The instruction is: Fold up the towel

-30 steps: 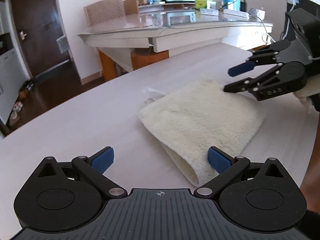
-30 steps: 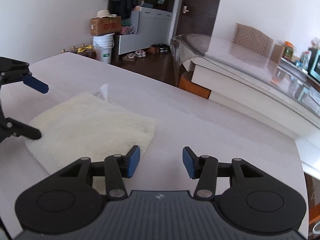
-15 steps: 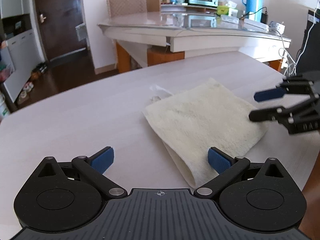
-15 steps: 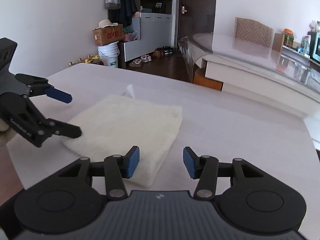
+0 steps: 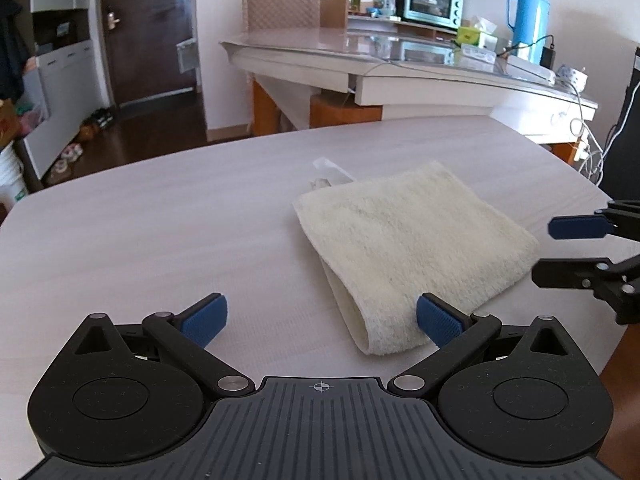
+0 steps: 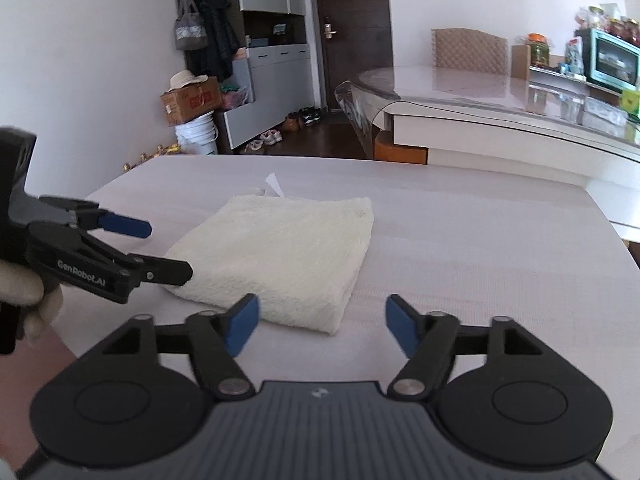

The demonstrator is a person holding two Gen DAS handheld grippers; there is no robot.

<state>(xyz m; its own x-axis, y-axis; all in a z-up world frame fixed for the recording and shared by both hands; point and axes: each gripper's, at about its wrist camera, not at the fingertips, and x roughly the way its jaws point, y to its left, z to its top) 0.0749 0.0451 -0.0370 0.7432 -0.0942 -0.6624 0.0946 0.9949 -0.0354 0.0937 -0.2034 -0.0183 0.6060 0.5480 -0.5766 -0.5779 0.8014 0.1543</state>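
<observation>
A cream towel (image 5: 412, 248) lies folded into a thick square on the pale wooden table (image 5: 160, 232), with a white label sticking out at its far edge. It also shows in the right wrist view (image 6: 280, 256). My left gripper (image 5: 320, 318) is open and empty, just short of the towel's near folded edge. My right gripper (image 6: 322, 322) is open and empty, just short of the towel's near corner. Each gripper shows in the other's view: the right gripper (image 5: 560, 250) off the towel's right corner, the left gripper (image 6: 164, 250) at its left corner.
A second table (image 5: 400, 68) behind holds a toaster oven (image 5: 430, 2), a blue flask (image 5: 526, 20), boxes and cables. A dark door (image 6: 348, 28), cabinet, bucket (image 6: 198, 136) and shoes are beyond the table's far edge.
Both grippers have pulled back from the towel toward the near table edge, staying open. The towel lies still in its folded shape.
</observation>
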